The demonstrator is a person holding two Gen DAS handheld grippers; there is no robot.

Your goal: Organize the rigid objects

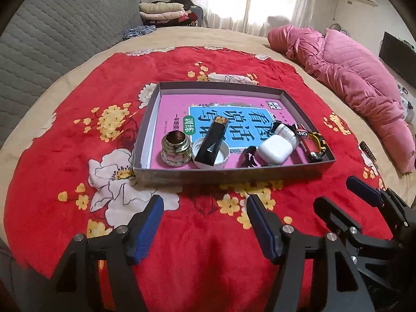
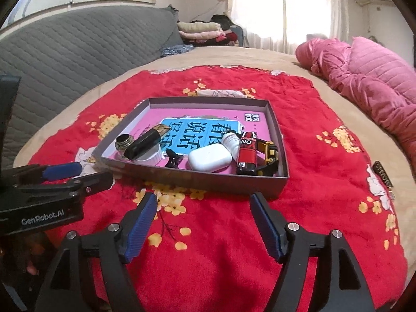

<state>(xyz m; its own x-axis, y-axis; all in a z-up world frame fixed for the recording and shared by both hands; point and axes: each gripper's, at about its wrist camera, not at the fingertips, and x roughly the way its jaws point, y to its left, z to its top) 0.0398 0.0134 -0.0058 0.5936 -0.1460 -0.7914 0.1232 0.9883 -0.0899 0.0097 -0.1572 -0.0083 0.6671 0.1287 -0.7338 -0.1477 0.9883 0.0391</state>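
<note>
A shallow grey box (image 1: 228, 174) (image 2: 208, 182) lies on a red flowered blanket with a pink book flat inside. Along its near side sit a brass-rimmed jar (image 1: 176, 148) (image 2: 124, 143), a white lid (image 1: 223, 156) with a black tube (image 1: 212, 140) (image 2: 145, 141) across it, a black clip (image 1: 250, 157) (image 2: 173, 161), a white earbud case (image 1: 276, 149) (image 2: 210, 158), a white bottle (image 1: 284, 131) (image 2: 231, 140), a red lighter (image 1: 308, 143) (image 2: 247, 153) and a yellow-black toy (image 2: 269, 158). My left gripper (image 1: 205, 205) and right gripper (image 2: 204, 202) hang open in front of the box, with nothing between their fingers.
A pink quilted coat (image 1: 351, 78) (image 2: 369, 78) lies at the right on the beige bed. A grey padded headboard (image 1: 52, 41) stands at the left, folded clothes (image 1: 166, 10) at the back. A small dark comb-like item (image 2: 383, 178) lies right of the box.
</note>
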